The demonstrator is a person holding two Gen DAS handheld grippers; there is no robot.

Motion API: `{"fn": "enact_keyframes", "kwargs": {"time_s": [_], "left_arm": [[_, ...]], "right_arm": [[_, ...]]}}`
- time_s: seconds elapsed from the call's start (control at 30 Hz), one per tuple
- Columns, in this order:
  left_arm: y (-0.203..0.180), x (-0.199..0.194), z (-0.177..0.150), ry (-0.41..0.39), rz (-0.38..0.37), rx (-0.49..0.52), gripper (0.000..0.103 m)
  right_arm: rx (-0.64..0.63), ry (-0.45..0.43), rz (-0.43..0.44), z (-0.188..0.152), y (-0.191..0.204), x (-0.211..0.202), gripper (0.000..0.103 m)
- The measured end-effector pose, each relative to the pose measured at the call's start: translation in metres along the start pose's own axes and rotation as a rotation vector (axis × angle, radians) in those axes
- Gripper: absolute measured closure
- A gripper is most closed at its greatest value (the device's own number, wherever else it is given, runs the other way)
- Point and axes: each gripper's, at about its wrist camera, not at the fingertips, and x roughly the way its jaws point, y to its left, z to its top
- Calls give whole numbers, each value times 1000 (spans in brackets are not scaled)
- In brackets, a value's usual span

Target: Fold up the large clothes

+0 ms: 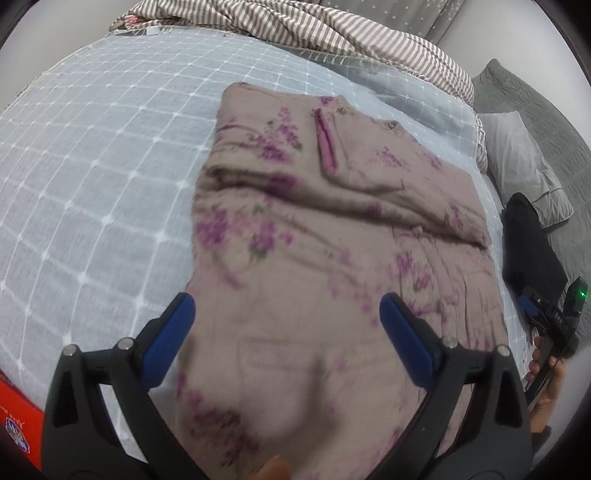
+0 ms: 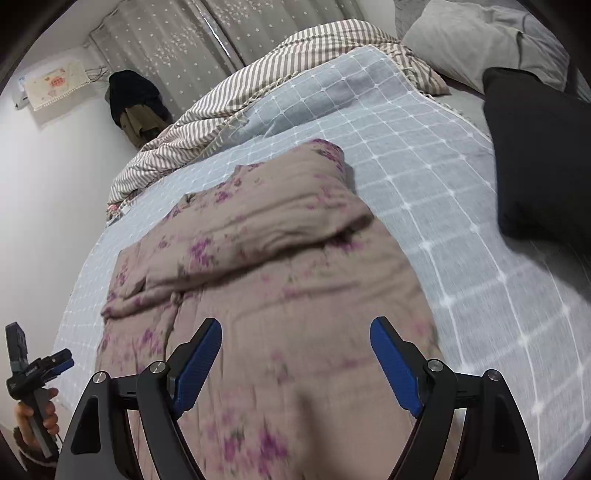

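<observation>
A large taupe padded garment with purple flower print (image 1: 332,229) lies spread on the bed, partly folded, with a pink-lined opening (image 1: 327,144) near its far end. It also shows in the right wrist view (image 2: 280,266). My left gripper (image 1: 288,314) is open, its blue pads wide apart just above the garment's near end, holding nothing. My right gripper (image 2: 295,336) is open too, above the garment's near end. The right gripper appears at the right edge of the left wrist view (image 1: 546,325), the left gripper at the lower left of the right wrist view (image 2: 40,369).
The bed has a light blue grid-pattern cover (image 1: 92,166). A striped blanket (image 1: 314,29) is bunched at its far end. A black garment (image 2: 543,158) and grey pillow (image 2: 480,40) lie to the right. A red box (image 1: 18,417) is near left.
</observation>
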Motion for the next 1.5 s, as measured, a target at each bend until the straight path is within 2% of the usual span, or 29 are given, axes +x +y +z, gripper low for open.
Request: {"fn": "enact_keyframes", "kwargs": {"time_s": [0.17,0.4,0.67,0.77,0.9,1.07,1.2,1.4,1.5], "left_arm": [[20,-9,-28,47,14,-4,3],[38,-4,-61,141,-39,-36,3],[50,17,-90,261,-87,-56,3],[53,27,-98,307,-117,-77,3],[51,28,-107,290,-117,-60,3],[42,26,-116,273,-103,6,3],[41,22,-123,269,-139,35,3],[48,24,-126,270,-359,-79,14],[55,28,-126,253,-384,-146,25]], "right_arm": [[43,24,-24,-26,-24,-18,19],[98,91,-95,-59,-68,-23,19],[183,161,-57,-97,-106,-17,19],[154,138,-37,-104,-106,-18,17],[153,143,0,-106,-108,-20,16],[172,162,95,-113,-110,-21,15],[194,166,203,-122,-112,-22,15],[281,182,381,-127,-118,-20,15],[338,197,477,-127,-116,-15,21]]}}
